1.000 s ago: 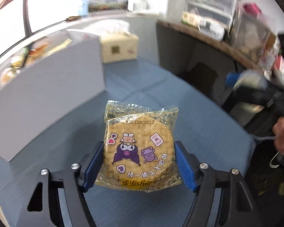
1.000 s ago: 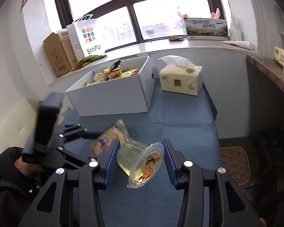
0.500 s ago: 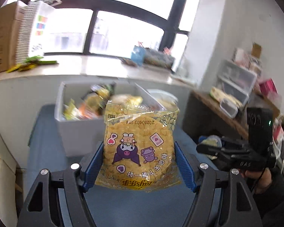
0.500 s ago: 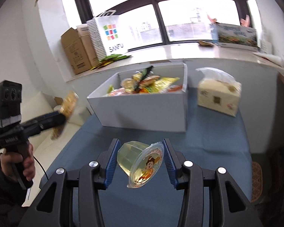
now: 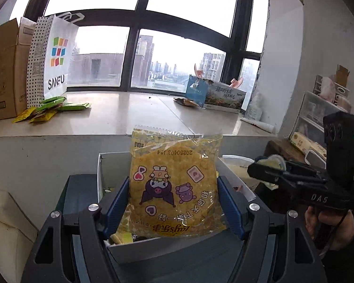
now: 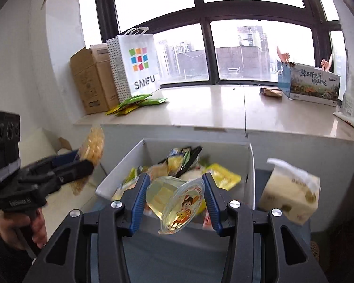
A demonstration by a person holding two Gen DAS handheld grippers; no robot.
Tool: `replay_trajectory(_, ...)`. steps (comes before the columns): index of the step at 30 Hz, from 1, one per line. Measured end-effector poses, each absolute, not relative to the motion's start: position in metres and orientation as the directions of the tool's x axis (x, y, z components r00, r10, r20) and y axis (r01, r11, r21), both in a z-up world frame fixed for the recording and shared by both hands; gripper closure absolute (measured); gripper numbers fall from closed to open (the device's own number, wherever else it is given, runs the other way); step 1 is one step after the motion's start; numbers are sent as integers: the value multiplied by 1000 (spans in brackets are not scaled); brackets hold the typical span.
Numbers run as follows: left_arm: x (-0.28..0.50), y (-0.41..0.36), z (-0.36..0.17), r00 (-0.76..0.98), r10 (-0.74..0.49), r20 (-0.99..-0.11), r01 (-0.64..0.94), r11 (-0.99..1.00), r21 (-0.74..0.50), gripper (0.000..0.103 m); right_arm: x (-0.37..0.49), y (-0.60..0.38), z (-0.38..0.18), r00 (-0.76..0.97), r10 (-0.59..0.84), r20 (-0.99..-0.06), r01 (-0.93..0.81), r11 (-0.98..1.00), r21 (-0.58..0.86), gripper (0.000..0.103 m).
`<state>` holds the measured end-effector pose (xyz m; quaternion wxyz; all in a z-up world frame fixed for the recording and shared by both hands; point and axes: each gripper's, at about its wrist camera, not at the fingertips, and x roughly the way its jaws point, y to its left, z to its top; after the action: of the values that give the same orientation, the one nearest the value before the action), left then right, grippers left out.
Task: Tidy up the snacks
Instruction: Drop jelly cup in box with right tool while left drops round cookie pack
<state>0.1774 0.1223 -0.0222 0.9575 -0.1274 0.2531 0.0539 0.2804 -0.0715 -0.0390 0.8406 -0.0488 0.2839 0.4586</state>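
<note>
yellow snack packet [image 5: 174,186] clamped in left gripper [image 5: 173,202], hiding most of white box [image 5: 101,176]; jelly cup [image 6: 174,200] pinched in right gripper [image 6: 174,202], perhaps above it

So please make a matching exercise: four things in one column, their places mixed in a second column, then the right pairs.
Things:
1. yellow snack packet
2. jelly cup
3. tissue pack
4. SANFU bag

Places:
A. on the window ledge
B. in the right tool
C. beside the white box
D. in the left tool

Pairs: 1-D, 2-B, 3-C, 4-A
</note>
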Motion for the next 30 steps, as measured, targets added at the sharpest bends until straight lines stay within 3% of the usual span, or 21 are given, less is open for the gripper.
replay_trajectory(9, 246, 144, -52, 805, 28, -592, -211, 947, -242, 25, 357, -31, -45, 420, 696, -583, -740, 634, 225, 53)
replay_trajectory(11, 255, 147, -55, 783, 39, -621, -234, 943, -236, 5, 364, -29, -48, 430, 689, -583, -727, 647, 229, 24)
replay_trajectory(12, 255, 148, -56, 783, 41, -620, -236, 942, -237, 0, 369, -28, -50, 425, 684, -593, -717, 654, 240, 0)
replay_trajectory(21, 242, 145, -59, 758, 84, -646, -261, 948, -183, 0, 367, -31, -57, 439, 647, -624, -686, 690, 232, 0)
replay_trajectory(30, 189, 128, -18, 826, 172, -536, -286, 948, -138, 0, 329, -50, -30, 503, 674, -542, -711, 678, 183, 0)
